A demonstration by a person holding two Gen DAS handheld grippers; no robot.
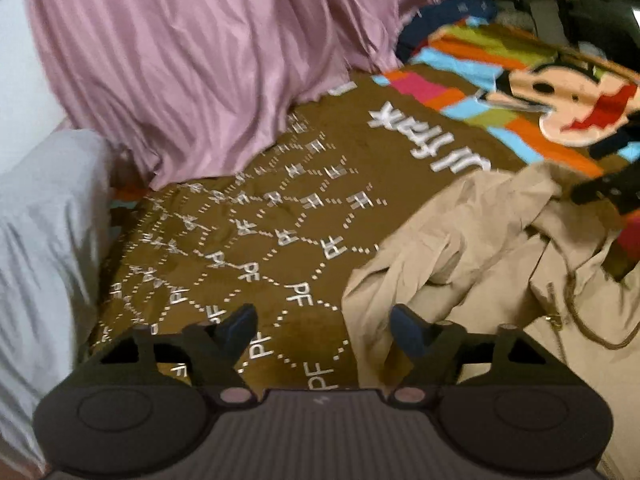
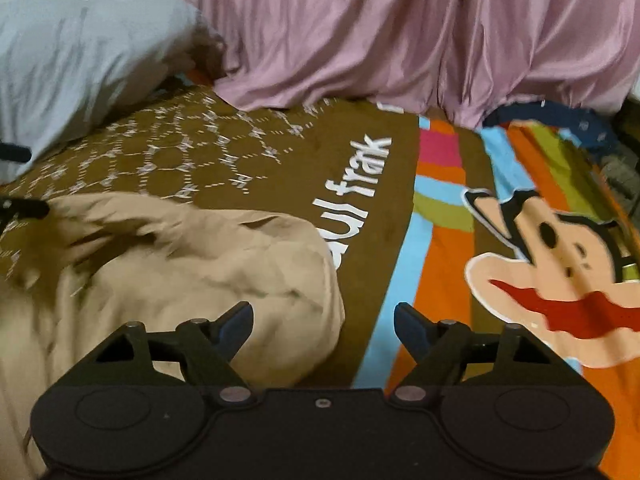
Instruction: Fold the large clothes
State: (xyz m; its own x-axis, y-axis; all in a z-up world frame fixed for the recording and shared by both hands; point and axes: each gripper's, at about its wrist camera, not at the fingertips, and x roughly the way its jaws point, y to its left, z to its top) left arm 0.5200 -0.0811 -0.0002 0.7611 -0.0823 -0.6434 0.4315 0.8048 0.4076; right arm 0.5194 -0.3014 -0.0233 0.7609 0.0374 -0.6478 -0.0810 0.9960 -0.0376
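Jaws of both the left gripper and right gripper gape empty over the beige jacket.

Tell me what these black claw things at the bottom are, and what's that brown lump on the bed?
Those claws are two grabbing tools that a person holds, one in each hand. Each tool has a small camera that looks out along its jaws, so you get one picture from the left gripper and one from the right gripper. Both have their jaws wide open and hold nothing. The brown lump is a tan jacket, crumpled, with a zipper and a cord. It lies on a blanket with a cartoon monkey on it. Behind are a pink sheet and a grey pillow. The job is to fold the jacket, and it is not folded yet.
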